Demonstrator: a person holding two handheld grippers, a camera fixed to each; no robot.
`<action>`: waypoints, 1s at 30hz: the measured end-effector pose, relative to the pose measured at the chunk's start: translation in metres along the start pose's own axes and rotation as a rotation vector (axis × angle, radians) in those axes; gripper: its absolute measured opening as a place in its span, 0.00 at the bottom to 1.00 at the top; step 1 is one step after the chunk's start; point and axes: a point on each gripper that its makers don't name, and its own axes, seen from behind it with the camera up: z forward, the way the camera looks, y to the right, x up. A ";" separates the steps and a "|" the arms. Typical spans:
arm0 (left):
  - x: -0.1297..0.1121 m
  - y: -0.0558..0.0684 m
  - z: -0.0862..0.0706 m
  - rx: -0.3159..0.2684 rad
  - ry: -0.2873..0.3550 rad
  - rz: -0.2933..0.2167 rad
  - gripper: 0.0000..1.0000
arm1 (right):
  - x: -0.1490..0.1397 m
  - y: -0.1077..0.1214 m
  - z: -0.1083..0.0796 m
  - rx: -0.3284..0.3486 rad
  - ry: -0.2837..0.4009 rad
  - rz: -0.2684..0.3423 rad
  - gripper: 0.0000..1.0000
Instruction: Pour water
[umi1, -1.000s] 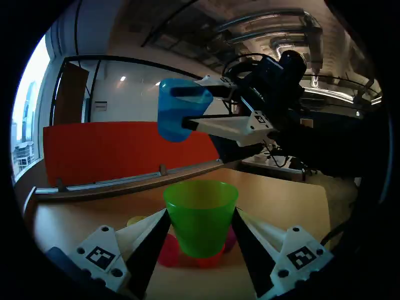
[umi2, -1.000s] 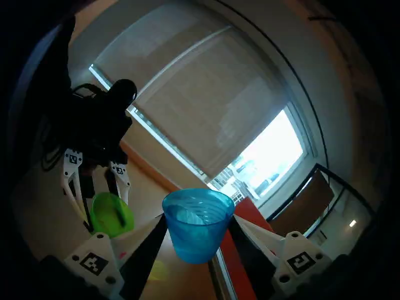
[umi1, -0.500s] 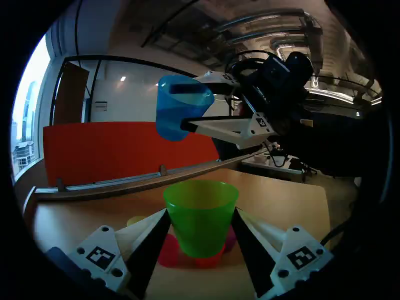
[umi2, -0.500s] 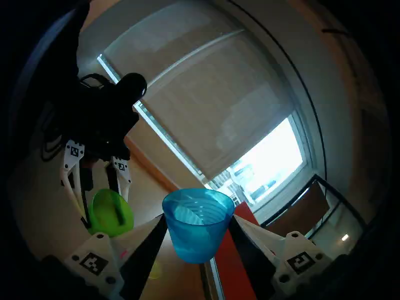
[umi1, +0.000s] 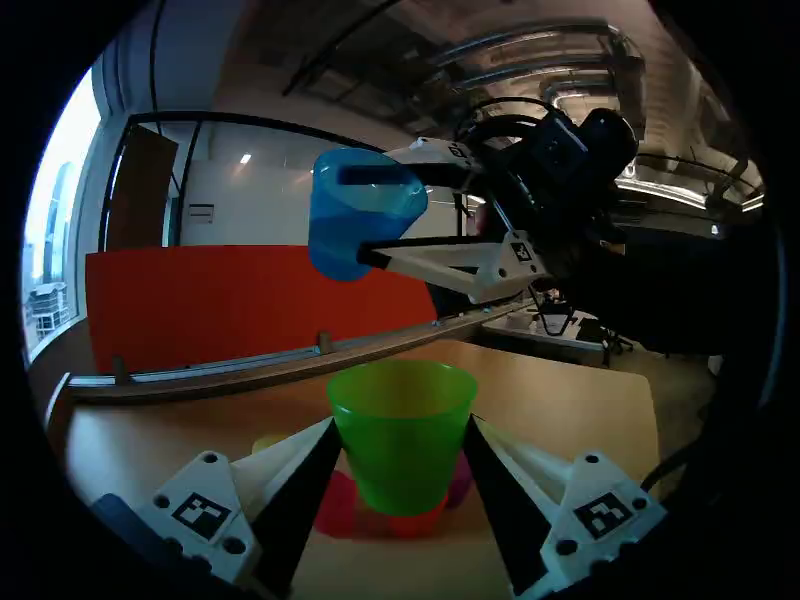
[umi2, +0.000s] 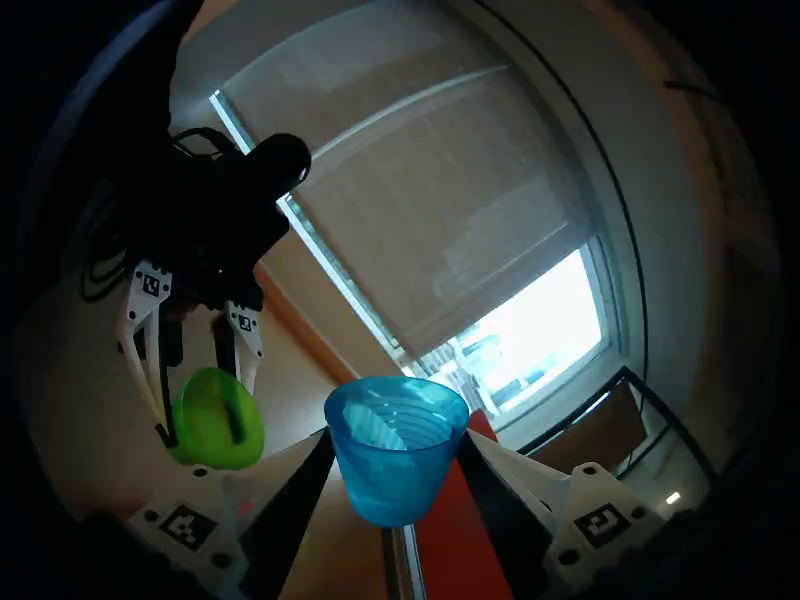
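Left claw (umi1: 400, 432) clasps the green cup (umi1: 402, 470) upright over the tabletop (umi1: 570, 400); right claw (umi2: 397, 445) pinches the blue cup (umi1: 352, 215), tilted (well clear of the green one), higher up.

Light wooden table (umi1: 570, 400), pink cup (umi1: 335, 502), red cup (umi1: 415, 523), yellow cup (umi1: 268, 441) on it

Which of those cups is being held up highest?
The blue cup, held in the right gripper above the green cup in the left gripper.
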 end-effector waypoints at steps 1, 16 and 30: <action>0.001 0.000 0.000 0.000 0.000 0.001 0.82 | 0.000 0.000 0.000 -0.001 -0.002 -0.005 0.88; 0.002 0.001 -0.001 0.003 0.003 0.004 0.82 | 0.002 0.002 -0.001 -0.009 -0.011 -0.055 0.88; 0.002 0.003 -0.001 0.000 0.005 0.006 0.82 | 0.005 0.004 0.000 -0.013 -0.015 -0.085 0.87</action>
